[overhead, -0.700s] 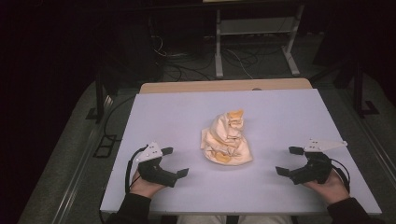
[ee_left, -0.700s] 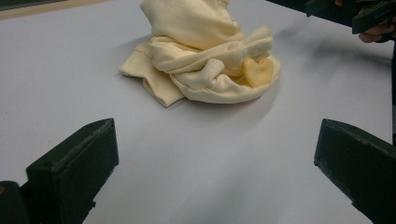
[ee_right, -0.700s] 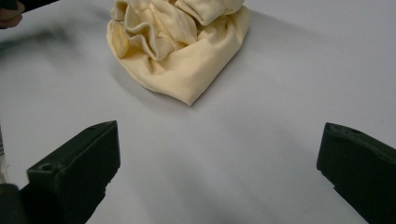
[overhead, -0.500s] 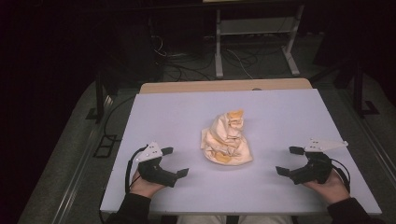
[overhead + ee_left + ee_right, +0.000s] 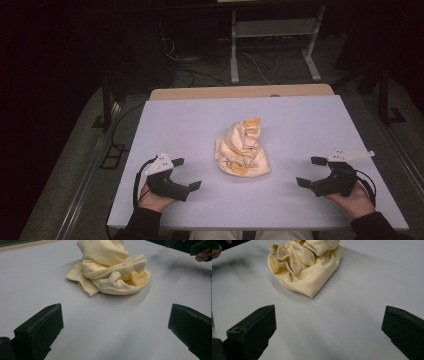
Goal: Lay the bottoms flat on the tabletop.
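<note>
Crumpled cream garment lay mid-bench, between both hand-held grippers
Left hand-held gripper and right hand-held gripper rested near the front edge, jaws wide apart, empty, pointing inward at it; roughly equidistant

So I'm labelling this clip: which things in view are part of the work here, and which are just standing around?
Part of the work:
- crumpled cream garment, in the middle of the table
- left gripper, open, empty
- right gripper, open, empty
- white table, the work surface

Just standing around:
- metal frame stand behind the table
- cables on the floor
</note>
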Action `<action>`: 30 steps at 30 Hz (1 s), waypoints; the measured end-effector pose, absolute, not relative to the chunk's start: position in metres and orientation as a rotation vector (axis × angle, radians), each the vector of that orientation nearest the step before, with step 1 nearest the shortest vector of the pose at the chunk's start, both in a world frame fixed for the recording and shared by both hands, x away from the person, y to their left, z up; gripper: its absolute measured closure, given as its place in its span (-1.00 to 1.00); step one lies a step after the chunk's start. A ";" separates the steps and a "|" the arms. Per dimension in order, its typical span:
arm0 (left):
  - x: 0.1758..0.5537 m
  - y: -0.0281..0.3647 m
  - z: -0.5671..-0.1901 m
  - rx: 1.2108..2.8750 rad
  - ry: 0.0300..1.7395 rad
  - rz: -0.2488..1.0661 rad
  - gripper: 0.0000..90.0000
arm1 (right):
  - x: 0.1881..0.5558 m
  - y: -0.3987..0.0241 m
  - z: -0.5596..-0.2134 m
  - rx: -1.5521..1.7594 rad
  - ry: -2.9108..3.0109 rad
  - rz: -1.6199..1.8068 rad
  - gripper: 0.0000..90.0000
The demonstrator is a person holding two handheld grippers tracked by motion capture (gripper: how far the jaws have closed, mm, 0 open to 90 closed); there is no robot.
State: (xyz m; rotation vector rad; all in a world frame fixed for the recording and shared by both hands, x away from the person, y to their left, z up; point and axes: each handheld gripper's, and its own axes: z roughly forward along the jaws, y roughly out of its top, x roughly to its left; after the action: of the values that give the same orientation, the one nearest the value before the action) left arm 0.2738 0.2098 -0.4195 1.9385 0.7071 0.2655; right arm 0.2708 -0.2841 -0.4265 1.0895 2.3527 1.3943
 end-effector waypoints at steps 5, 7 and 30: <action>0.274 0.210 -0.414 1.934 0.706 0.275 -1.00 | 0.271 -0.283 -0.424 1.090 2.354 1.378 -1.00; 0.275 0.209 -0.411 1.936 0.703 0.280 -1.00 | 0.271 -0.282 -0.420 1.081 2.351 1.373 -1.00; 0.292 0.196 -0.379 1.962 0.628 0.296 -1.00 | 0.300 -0.270 -0.376 1.041 2.330 1.398 -1.00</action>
State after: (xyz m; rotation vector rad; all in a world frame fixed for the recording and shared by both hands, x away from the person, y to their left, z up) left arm 0.2924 0.1958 -0.3789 1.9624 0.6283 0.2960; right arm 0.2998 -0.2699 -0.3764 1.0411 2.3298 1.3984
